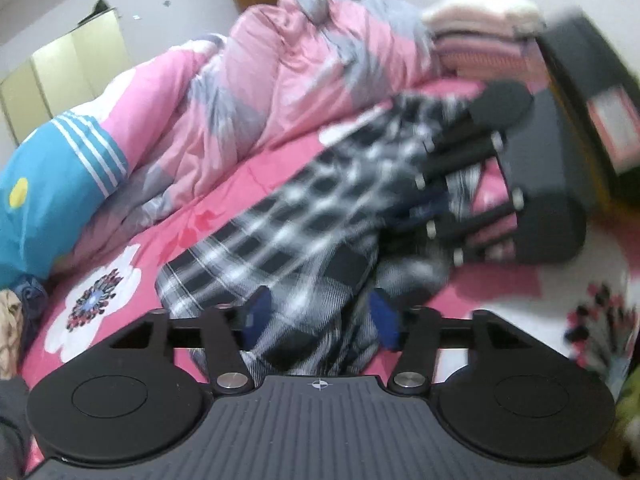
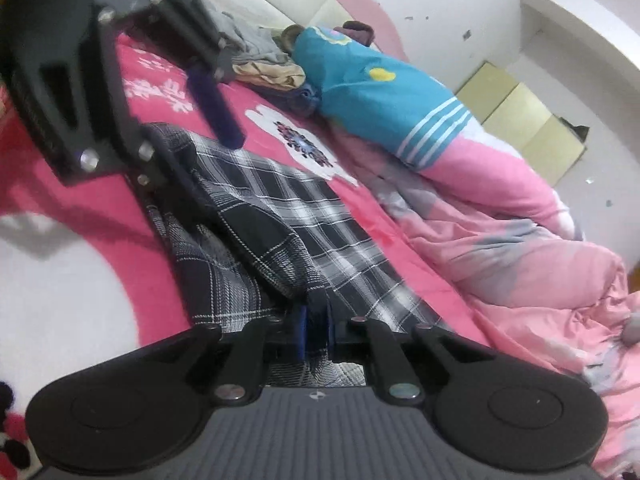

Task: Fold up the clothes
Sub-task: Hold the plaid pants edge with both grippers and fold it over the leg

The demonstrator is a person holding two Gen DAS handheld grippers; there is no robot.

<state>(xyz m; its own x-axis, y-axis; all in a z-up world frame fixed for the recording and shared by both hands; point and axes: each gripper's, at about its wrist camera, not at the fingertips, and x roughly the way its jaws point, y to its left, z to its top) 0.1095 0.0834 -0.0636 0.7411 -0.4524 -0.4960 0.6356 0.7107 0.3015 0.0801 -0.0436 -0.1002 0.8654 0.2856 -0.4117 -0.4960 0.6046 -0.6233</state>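
Note:
A black-and-white plaid garment (image 1: pixel 304 216) lies stretched out on the pink flowered bed sheet (image 1: pixel 224 216). In the left wrist view my left gripper (image 1: pixel 320 316) has its blue pads (image 1: pixel 256 316) standing wide apart, with a bunched end of the plaid cloth between them; the pads do not pinch it. In the right wrist view my right gripper (image 2: pixel 316 330) has its blue pads close together, shut on a fold of the plaid garment (image 2: pixel 304 216). The left gripper (image 2: pixel 216 176) shows at the upper left of that view, one blue finger (image 2: pixel 216 112) above the cloth. The right gripper (image 1: pixel 412 216) is blurred at the garment's far end.
A rumpled pink and grey duvet (image 1: pixel 280 80) lies along the bed beyond the garment. A teal cushion with white stripes (image 2: pixel 380 96) rests beside it. Folded pink and cream clothes (image 1: pixel 480 28) are stacked at the back. Loose beige and grey clothes (image 2: pixel 264 68) lie near the headboard.

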